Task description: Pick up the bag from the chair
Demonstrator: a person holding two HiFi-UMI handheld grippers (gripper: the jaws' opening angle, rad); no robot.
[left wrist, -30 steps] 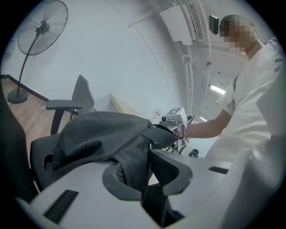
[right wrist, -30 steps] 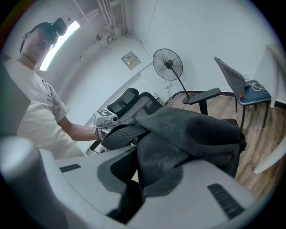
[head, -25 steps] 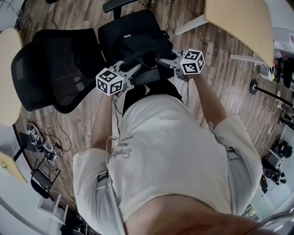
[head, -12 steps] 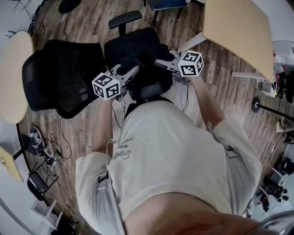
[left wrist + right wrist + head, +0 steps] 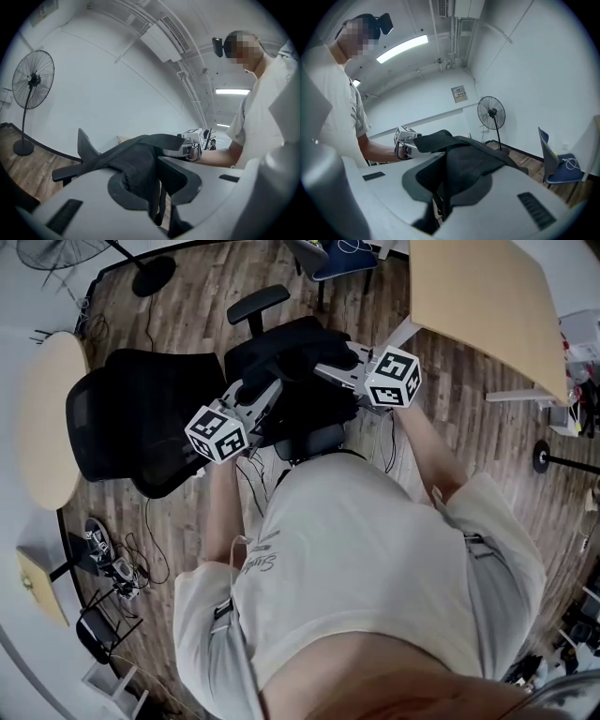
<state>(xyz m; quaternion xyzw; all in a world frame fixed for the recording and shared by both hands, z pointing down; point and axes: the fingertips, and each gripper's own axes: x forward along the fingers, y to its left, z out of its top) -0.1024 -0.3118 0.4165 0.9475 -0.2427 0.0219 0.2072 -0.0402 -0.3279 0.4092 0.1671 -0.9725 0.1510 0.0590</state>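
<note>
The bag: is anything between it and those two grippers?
Nothing visible stands between them. The left gripper and the right gripper each have their fingers closed directly on the fabric of the black bag.

the bag (image 5: 298, 351) is black, with ribbed woven webbing. the left gripper (image 5: 265, 387) and right gripper (image 5: 328, 367) are pale grey with dark grey pads, and each carries a white cube with black square markers. the mesh chair (image 5: 141, 423) at nine o'clock is black. the floor (image 5: 187, 296) is brown wood-grain planks. the table (image 5: 487, 296) at one o'clock is pale tan. the shirt (image 5: 375, 559) is off-white.
</note>
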